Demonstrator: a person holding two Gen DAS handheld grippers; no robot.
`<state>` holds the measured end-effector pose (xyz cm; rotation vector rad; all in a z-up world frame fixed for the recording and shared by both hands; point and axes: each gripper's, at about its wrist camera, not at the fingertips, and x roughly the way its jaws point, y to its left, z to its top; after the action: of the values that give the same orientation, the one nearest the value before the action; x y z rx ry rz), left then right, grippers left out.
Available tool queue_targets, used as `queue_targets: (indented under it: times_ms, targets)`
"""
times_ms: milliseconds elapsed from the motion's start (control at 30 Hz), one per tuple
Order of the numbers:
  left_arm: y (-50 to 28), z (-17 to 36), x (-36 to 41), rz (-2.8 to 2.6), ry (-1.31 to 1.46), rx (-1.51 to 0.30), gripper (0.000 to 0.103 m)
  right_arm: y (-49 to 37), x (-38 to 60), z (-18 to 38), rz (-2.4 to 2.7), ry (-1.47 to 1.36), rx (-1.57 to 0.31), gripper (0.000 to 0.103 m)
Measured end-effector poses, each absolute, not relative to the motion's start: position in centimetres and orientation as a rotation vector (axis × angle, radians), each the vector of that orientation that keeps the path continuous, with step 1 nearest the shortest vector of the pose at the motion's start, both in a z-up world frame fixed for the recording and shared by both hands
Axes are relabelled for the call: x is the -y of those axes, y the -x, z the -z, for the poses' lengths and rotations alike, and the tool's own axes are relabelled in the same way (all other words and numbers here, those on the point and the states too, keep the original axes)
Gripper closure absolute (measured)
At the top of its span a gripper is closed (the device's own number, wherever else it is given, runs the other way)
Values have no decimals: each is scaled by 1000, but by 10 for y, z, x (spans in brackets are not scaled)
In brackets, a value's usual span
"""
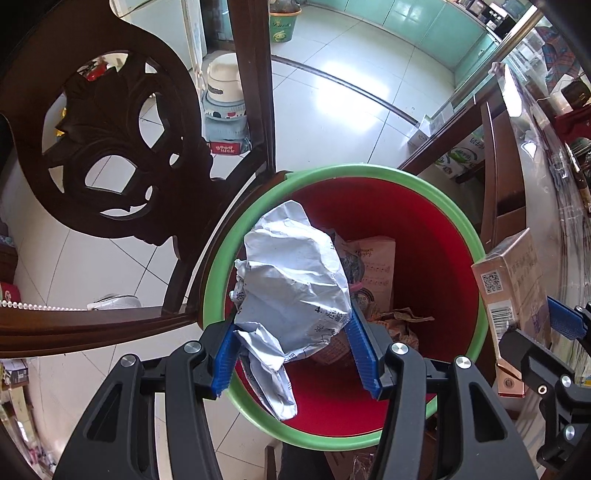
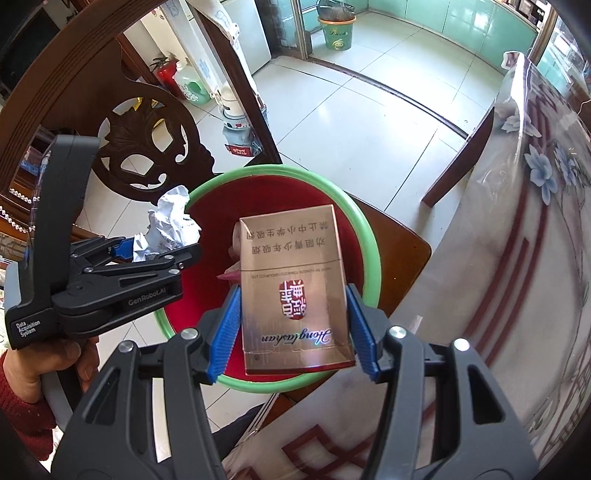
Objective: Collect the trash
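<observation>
Only the left view shows trash inside the bin (image 1: pixel 436 206). The left gripper (image 1: pixel 295 350) is clamped on crumpled paper (image 1: pixel 291 280); the right gripper (image 2: pixel 293 332) is clamped on a cigarette pack (image 2: pixel 291 288), whose long axis points away from the camera over the bin.

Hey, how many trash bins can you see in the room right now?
2. A green-rimmed red bin sits right below both grippers, beside the carved chair. A smaller green bin stands far off across the tiled floor. Others may be hidden behind furniture.
</observation>
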<state>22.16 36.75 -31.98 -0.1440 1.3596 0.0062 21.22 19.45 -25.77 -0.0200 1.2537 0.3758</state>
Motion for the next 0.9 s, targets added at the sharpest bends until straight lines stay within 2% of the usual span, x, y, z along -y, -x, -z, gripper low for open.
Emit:
queue_targets:
  times_ms: [267, 333, 667, 800, 900]
  targets:
    - [-223, 322, -367, -9, 130, -1368, 51, -209, -195, 256, -371, 34, -1244, 49]
    - [-225, 322, -367, -10, 138, -1379, 44, -209, -195, 256, -373, 35, -1246, 44]
    - [-220, 311, -360, -10, 122, -1342, 42, -189, -175, 235, -349, 29, -1197, 43]
    - [-217, 309, -350, -16, 108, -1330, 22, -170, -157, 222, -341, 20, -1164, 41]
    - [-210, 302, -340, -23, 115, -1321, 20, -156, -142, 212, -325, 18, -1136, 38]
